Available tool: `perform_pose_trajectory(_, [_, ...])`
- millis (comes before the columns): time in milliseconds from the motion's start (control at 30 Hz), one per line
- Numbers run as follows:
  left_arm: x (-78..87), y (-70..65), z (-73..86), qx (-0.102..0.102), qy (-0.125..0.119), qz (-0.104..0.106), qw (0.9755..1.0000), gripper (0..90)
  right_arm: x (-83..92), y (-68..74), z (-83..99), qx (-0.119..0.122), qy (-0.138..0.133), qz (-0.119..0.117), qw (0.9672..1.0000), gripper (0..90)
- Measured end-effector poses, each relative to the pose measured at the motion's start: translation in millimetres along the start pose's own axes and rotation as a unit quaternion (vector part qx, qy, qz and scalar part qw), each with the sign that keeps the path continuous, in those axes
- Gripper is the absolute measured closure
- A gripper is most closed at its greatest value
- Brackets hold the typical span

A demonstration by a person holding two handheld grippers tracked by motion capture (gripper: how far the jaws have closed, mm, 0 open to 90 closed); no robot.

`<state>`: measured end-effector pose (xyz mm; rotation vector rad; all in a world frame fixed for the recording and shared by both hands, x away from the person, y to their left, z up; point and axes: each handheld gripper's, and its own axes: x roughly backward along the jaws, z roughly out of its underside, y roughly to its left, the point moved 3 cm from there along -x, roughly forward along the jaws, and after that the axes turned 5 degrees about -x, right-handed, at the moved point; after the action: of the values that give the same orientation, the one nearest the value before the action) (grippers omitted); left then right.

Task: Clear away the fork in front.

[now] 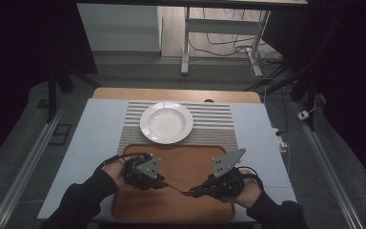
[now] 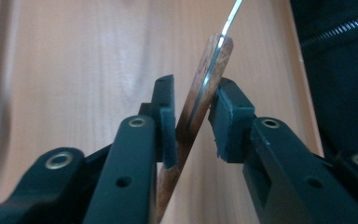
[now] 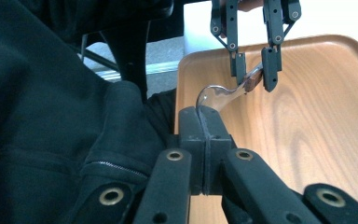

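L gripper (image 1: 163,182) is clamped on the spoon's wooden handle (image 2: 200,100); R gripper (image 1: 194,192) has its jaws pressed together on the spoon (image 3: 223,95) at its metal bowl end. Spoon is held between them just above the near part of the wooden tray (image 1: 181,164). White plate (image 1: 167,123) sits on striped mat (image 1: 214,119), far side.

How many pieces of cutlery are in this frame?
1: a wooden-handled spoon held over the wooden tray, its handle between the left claw's pads and its bowl end at the shut right claw. None elsewhere that I can see.
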<state>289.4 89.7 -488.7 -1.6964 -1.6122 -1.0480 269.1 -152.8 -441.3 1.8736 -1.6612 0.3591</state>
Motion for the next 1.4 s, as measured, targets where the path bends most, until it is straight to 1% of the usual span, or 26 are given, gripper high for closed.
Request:
perform_pose_trajectory(33, [0.0,0.0,0.0,0.000,0.000,0.000,1.0000,73.1,0.0,0.0,0.0,0.000,0.000,0.000,1.0000,89.7])
perform_pose_trajectory(133, [-2.0,-2.3,0.6,-0.015,0.005,0.025,0.9996,75.1,0.8,-1.3,1.4,0.003,0.003,-0.001,1.0000,88.5])
perform_pose_trajectory(300, [-3.2,-6.5,-0.2,-0.018,0.006,0.045,0.9988,79.5,5.2,-7.2,4.4,-0.005,-0.013,0.017,0.9998,83.4])
perform_pose_trajectory(367, [-3.4,-7.5,-0.2,0.000,0.000,0.048,0.9988,79.9,6.9,-9.9,5.7,-0.011,-0.019,0.028,0.9994,81.1])
perform_pose_trajectory(400, [-2.7,-7.6,0.6,0.011,-0.001,0.048,0.9988,80.0,7.9,-12.3,6.7,-0.019,-0.024,0.041,0.9987,78.5])
perform_pose_trajectory(467, [-2.0,-7.4,1.3,0.017,-0.001,0.048,0.9987,80.0,8.8,-14.6,7.7,-0.024,-0.030,0.057,0.9976,73.0])
perform_pose_trajectory(500, [-1.4,-7.4,2.2,0.024,0.000,0.048,0.9986,80.0,8.8,-14.6,7.7,-0.024,-0.030,0.057,0.9976,73.0])
perform_pose_trajectory(567, [-0.2,-7.9,4.5,0.043,-0.004,0.045,0.9980,80.0,11.7,-18.3,8.5,-0.038,-0.042,0.082,0.9950,64.9])
perform_pose_trajectory(600, [0.5,-8.1,5.9,0.050,-0.002,0.041,0.9979,80.0,11.7,-18.3,8.5,-0.038,-0.042,0.082,0.9950,64.9])
perform_pose_trajectory(633, [1.4,-8.4,7.7,0.062,0.001,0.036,0.9974,80.0,14.6,-21.0,9.6,-0.050,-0.051,0.103,0.9921,59.9])
perform_pose_trajectory(700, [2.7,-8.5,10.6,0.084,0.003,0.030,0.9960,80.0,16.4,-22.4,11.6,-0.053,-0.050,0.129,0.9890,54.9])
perform_pose_trajectory(733, [3.5,-8.5,12.5,0.096,0.005,0.028,0.9950,80.0,16.4,-22.4,11.6,-0.053,-0.050,0.129,0.9890,54.9])
perform_pose_trajectory(767, [4.5,-8.7,15.2,0.110,0.007,0.026,0.9936,79.9,18.5,-23.4,14.5,-0.058,-0.051,0.154,0.9851,49.8])
perform_pose_trajectory(800, [5.0,-8.8,16.8,0.119,0.009,0.023,0.9926,79.9,19.1,-23.6,15.4,-0.060,-0.050,0.162,0.9836,47.3])
perform_pose_trajectory(833, [5.6,-8.9,19.0,0.131,0.012,0.020,0.9912,79.9,19.1,-23.6,15.4,-0.060,-0.050,0.162,0.9836,47.3])
perform_pose_trajectory(867, [6.4,-8.9,21.4,0.138,0.015,0.017,0.9901,79.9,20.0,-23.6,18.1,-0.066,-0.051,0.179,0.9802,42.8])
perform_pose_trajectory(900, [7.0,-9.0,23.7,0.146,0.016,0.012,0.9891,79.9,20.0,-23.6,18.1,-0.066,-0.051,0.179,0.9802,42.8])
perform_pose_trajectory(967, [8.0,-9.2,28.2,0.166,0.016,0.007,0.9859,79.9,20.2,-23.5,21.2,-0.073,-0.045,0.195,0.9771,37.3])
perform_pose_trajectory(1033, [8.8,-9.0,32.2,0.189,0.018,0.001,0.9817,79.9,19.9,-22.9,24.5,-0.081,-0.040,0.210,0.9734,31.9])
perform_pose_trajectory(1133, [10.2,-9.3,37.4,0.226,0.024,-0.006,0.9738,79.9,19.8,-21.9,28.5,-0.094,-0.031,0.235,0.9670,22.5])
perform_pose_trajectory(1167, [10.7,-9.8,39.6,0.242,0.028,-0.009,0.9698,79.9,19.9,-21.5,29.5,-0.098,-0.029,0.244,0.9643,19.1])
perform_pose_trajectory(1233, [10.8,-10.9,43.4,0.269,0.033,-0.014,0.9625,79.9,21.0,-20.3,32.4,-0.121,-0.029,0.269,0.9551,15.5])
perform_pose_trajectory(1267, [10.8,-11.5,44.8,0.278,0.037,-0.015,0.9597,79.9,21.6,-19.7,33.8,-0.132,-0.030,0.276,0.9517,14.0])
perform_pose_trajectory(1300, [10.8,-12.4,47.2,0.290,0.041,-0.017,0.9559,79.9,22.3,-19.1,35.0,-0.138,-0.030,0.282,0.9488,12.3])
perform_pose_trajectory(1333, [10.6,-13.3,48.9,0.302,0.042,-0.019,0.9522,79.9,23.0,-17.9,37.0,-0.144,-0.032,0.295,0.9441,10.6])
perform_pose_trajectory(1400, [10.5,-14.4,51.8,0.326,0.044,-0.022,0.9443,79.9,24.0,-15.4,40.3,-0.149,-0.029,0.306,0.9397,8.1])
